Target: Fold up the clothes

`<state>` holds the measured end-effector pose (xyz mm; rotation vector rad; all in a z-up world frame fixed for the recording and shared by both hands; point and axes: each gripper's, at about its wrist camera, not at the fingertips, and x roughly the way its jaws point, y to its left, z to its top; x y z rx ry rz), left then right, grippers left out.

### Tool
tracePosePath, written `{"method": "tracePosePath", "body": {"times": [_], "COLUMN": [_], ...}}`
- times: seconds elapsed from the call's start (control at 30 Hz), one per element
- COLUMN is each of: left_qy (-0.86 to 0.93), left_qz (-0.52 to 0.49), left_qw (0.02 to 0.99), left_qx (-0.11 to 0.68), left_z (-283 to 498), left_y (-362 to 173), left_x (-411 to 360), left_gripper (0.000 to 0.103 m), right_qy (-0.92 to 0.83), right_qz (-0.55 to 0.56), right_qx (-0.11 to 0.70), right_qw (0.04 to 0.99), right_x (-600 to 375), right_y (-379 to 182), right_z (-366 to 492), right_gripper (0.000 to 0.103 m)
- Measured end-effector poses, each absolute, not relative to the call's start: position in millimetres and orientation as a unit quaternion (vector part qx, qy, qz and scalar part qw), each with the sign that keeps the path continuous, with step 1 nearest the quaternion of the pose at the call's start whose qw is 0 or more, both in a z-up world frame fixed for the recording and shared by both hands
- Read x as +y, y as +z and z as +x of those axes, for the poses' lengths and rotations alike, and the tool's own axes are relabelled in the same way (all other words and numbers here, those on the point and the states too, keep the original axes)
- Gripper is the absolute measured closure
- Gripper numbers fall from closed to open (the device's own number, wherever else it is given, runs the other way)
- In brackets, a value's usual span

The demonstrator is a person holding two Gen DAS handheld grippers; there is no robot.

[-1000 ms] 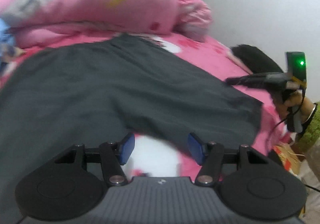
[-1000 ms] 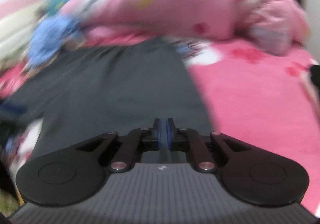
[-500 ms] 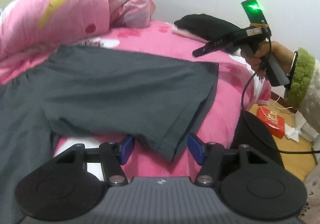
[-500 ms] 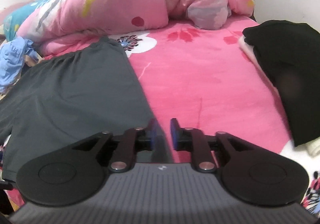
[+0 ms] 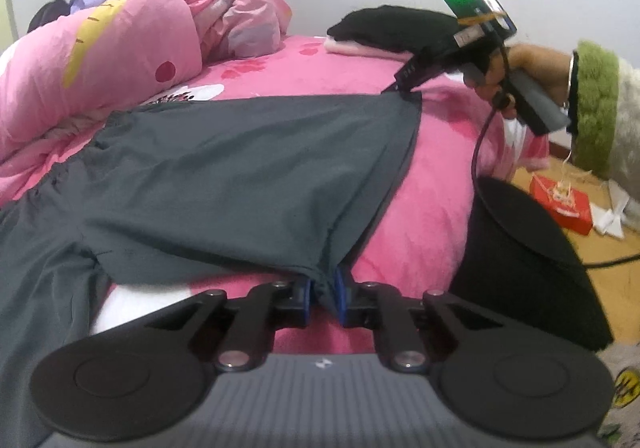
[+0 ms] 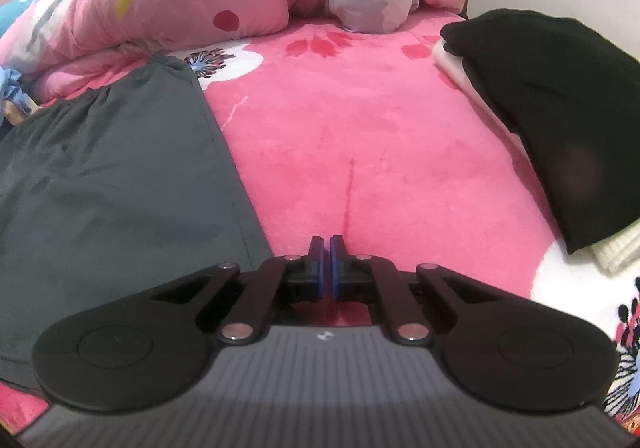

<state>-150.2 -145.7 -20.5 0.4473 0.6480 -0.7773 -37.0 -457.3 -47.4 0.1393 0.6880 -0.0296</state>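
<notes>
Grey shorts [image 5: 224, 175] are lying spread on the pink bed [image 5: 424, 207], long axis running left to right. Left tongs [image 5: 322, 294] are clamping the near hem corner; right tongs [image 6: 326, 266], blades together, are touching the far hem corner, grip there uncertain.

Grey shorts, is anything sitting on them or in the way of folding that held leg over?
Nothing visible does. The grey shorts lie bare on the pink bedspread; the left gripper pinches their hem, and the black folded clothes sit apart.
</notes>
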Motion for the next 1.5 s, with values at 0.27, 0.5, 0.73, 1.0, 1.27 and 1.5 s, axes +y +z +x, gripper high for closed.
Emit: {"method": "tracePosePath", "body": {"times": [0.27,0.5,0.73,1.0,1.27,1.5], "left_qy": [-0.384,-0.393,-0.419,-0.438,-0.468,-0.493], "left_qz": [0.200,0.126,0.063,-0.021,-0.024,-0.055], "left_qw": [0.847,0.861,0.843,0.829,0.820,0.804], "left_qx": [0.308,0.299,0.331,0.347,0.328,0.327], "left_z": [-152.8,-134.6,-114.4,-100.8,-98.8,-90.2], "left_y": [-7.3,3.1,-21.3,-27.6,-33.9,-40.7], "left_x": [-132.5,-122.0,-117.8,-102.0,-95.2,-88.5], "left_gripper": [0.054,0.051,0.042,0.038,0.034,0.029], "right_qy": [0.001,0.136,-0.004,0.208,0.163,0.178], "right_qz": [0.041,0.008,-0.013,-0.072,-0.053,-0.014], "right_qx": [0.286,0.327,0.349,0.320,0.359,0.330], "right_qw": [0.957,0.935,0.937,0.921,0.917,0.927], "right_x": [-433.6,-388.1,-426.9,-309.2,-326.4,-331.5], "right_y": [-16.0,-37.2,-23.4,-3.0,-25.0,8.5], "right_z": [-51.6,-45.8,-27.1,38.5,132.9,169.2], "right_gripper": [0.097,0.099,0.095,0.096,0.097,0.093]}}
